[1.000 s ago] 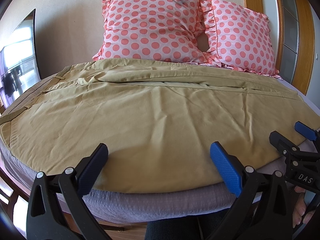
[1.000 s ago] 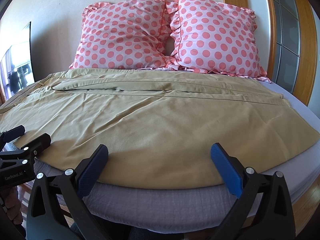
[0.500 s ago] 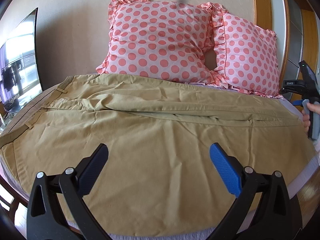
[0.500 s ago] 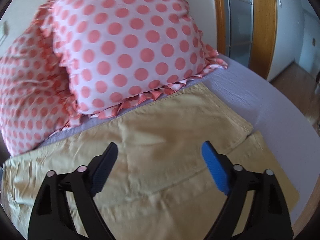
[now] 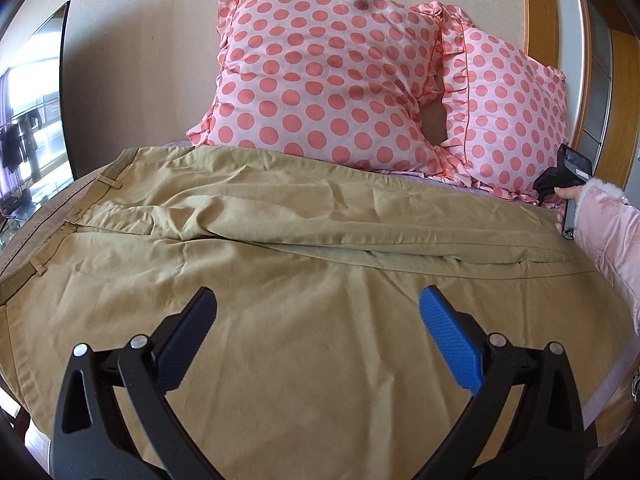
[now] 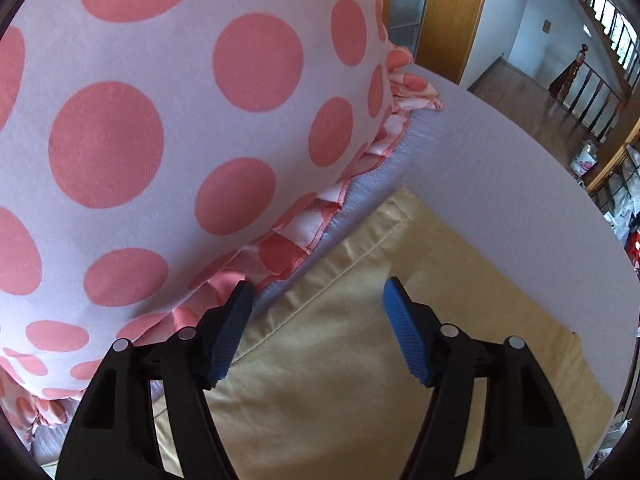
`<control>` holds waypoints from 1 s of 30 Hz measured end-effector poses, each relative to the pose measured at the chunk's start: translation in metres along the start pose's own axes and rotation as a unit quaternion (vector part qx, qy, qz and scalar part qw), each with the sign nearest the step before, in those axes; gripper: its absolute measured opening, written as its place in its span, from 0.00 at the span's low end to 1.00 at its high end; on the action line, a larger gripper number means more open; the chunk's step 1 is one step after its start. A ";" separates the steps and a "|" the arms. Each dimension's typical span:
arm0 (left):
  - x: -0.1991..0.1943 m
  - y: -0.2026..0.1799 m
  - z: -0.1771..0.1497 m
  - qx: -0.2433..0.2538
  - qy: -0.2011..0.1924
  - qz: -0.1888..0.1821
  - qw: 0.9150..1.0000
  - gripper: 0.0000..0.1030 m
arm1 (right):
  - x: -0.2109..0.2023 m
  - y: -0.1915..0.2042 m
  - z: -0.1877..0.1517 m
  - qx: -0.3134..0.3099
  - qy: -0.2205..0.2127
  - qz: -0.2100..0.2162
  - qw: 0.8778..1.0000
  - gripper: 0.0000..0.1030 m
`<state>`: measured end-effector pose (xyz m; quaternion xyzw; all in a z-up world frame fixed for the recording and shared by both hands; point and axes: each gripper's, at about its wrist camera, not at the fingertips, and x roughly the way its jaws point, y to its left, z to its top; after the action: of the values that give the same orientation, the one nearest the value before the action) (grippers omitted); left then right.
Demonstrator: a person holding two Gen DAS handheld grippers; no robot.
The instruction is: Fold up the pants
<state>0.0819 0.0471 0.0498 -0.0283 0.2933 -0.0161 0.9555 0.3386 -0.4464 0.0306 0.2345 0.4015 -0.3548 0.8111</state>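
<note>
My left gripper [image 5: 318, 322] hovers with fingers spread wide and empty over the tan pants [image 5: 280, 288], which lie flat across the bed [image 6: 480, 152] below two polka-dot pillows [image 5: 320, 76]. My right gripper [image 6: 318, 312], fingers likewise parted and holding nothing, sits over the pants' far hem corner beside a pillow frill.

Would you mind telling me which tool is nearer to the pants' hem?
Right. The right tool hovers open over the hem beside the pillow; the left tool is over the pants mid-leg, well away.
</note>
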 end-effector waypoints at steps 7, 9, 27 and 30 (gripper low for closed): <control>0.004 0.006 -0.002 -0.019 0.006 -0.011 1.000 0.98 | -0.006 -0.032 -0.014 0.024 -0.056 0.047 0.997 0.13; 0.002 0.009 -0.003 -0.027 0.007 -0.017 0.999 0.98 | -0.006 -0.055 -0.016 0.060 -0.048 0.118 0.990 0.05; -0.028 0.035 0.011 -0.092 -0.057 -0.057 0.992 0.98 | -0.105 -0.235 -0.179 0.193 -0.018 0.368 0.909 0.31; -0.032 0.045 0.014 -0.093 -0.062 -0.046 0.993 0.98 | -0.098 -0.241 -0.188 0.204 0.004 0.362 0.910 0.40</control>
<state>0.0636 0.0944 0.0768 -0.1310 0.2318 -0.0306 0.9634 0.0216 -0.4366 -0.0190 0.5253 0.2116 -0.1103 0.8168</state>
